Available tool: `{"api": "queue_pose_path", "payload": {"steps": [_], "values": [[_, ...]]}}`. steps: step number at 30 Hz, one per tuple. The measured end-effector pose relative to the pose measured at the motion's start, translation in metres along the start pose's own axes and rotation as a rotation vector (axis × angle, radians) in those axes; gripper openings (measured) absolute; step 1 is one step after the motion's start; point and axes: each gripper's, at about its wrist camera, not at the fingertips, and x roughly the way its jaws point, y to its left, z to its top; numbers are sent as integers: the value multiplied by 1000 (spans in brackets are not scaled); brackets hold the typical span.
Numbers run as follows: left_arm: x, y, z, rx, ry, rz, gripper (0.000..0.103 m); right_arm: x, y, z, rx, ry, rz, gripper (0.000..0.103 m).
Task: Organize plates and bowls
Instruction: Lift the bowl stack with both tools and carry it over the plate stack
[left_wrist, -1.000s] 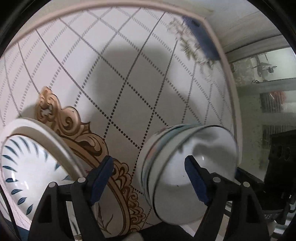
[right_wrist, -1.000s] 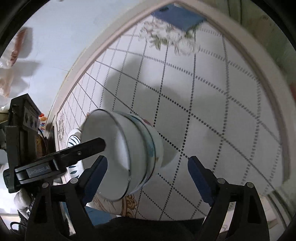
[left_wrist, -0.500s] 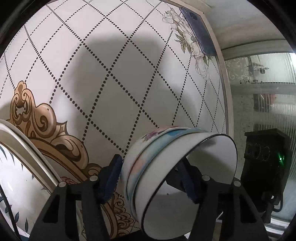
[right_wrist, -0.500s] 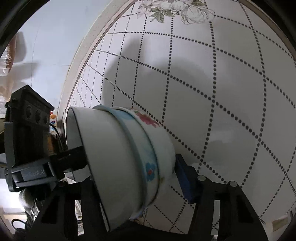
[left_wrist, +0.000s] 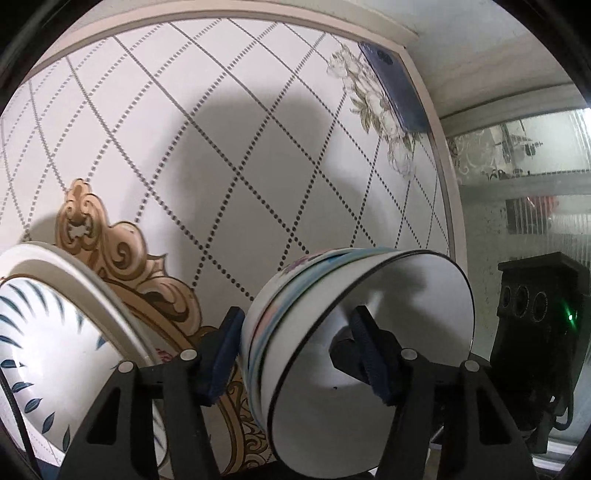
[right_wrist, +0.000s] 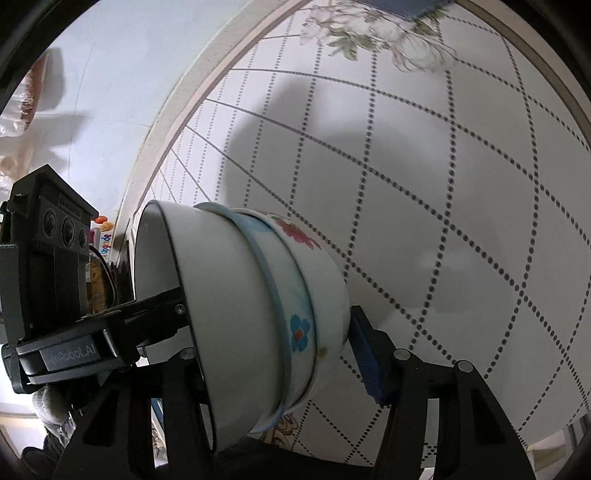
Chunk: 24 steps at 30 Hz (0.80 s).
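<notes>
Between the two hand-held grippers hangs a stack of bowls (left_wrist: 354, 354), tipped on its side above the bench (left_wrist: 229, 155). Three bowls are nested: the innermost is plain white with a thin dark rim, the middle one has a pale blue rim and a blue flower, the outermost carries red and pink blossoms. From the right wrist view the stack (right_wrist: 258, 314) has its open mouth to the left and its base to the right.

The left gripper (left_wrist: 295, 354) clamps the wall of the stack: one blue pad lies on the painted outside, the other inside the white bowl. The right gripper (right_wrist: 269, 354) has a blue pad against the base of the outermost bowl at the right; its other finger is hidden behind the stack, so a full grip on that side cannot be confirmed, though the stack fills its jaws.

At the left of the left wrist view a plate (left_wrist: 48, 332) with dark blue leaf marks leans near the stack, not touching it.

The bench wears a white cloth with a dotted diamond grid, a gold scroll ornament and printed flowers near a far corner, where a blue card (left_wrist: 393, 92) lies. Pale walls rise behind; frosted glass (left_wrist: 535, 192) stands at the right.
</notes>
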Motion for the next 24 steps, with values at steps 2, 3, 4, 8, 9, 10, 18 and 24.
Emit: {"api": "queue_pose_path", "payload": {"steps": [2, 3, 4, 8, 9, 10, 18, 24], "values": [[-7, 2, 0, -12, -11, 2, 57, -2, 6, 1, -14, 2, 3, 60], [-12, 4, -1, -17, -18, 3, 57, -2, 12, 3, -22, 7, 5, 60], [-18, 8, -2, -26, -27, 3, 57, -2, 16, 4, -28, 10, 7, 60], [-40, 26, -7, -70, -57, 8, 57, 0, 41, 8, -72, 35, 20, 60], [-47, 34, -9, -88, -71, 10, 57, 3, 51, 10, -87, 45, 27, 60], [-54, 40, -12, -103, -84, 12, 57, 5, 57, 10, -97, 52, 30, 60], [-97, 100, -32, -248, -166, 38, 57, 38, 131, 15, -234, 142, 82, 60], [-105, 146, -55, -351, -187, 62, 57, 79, 170, 0, -313, 224, 97, 59]]}}
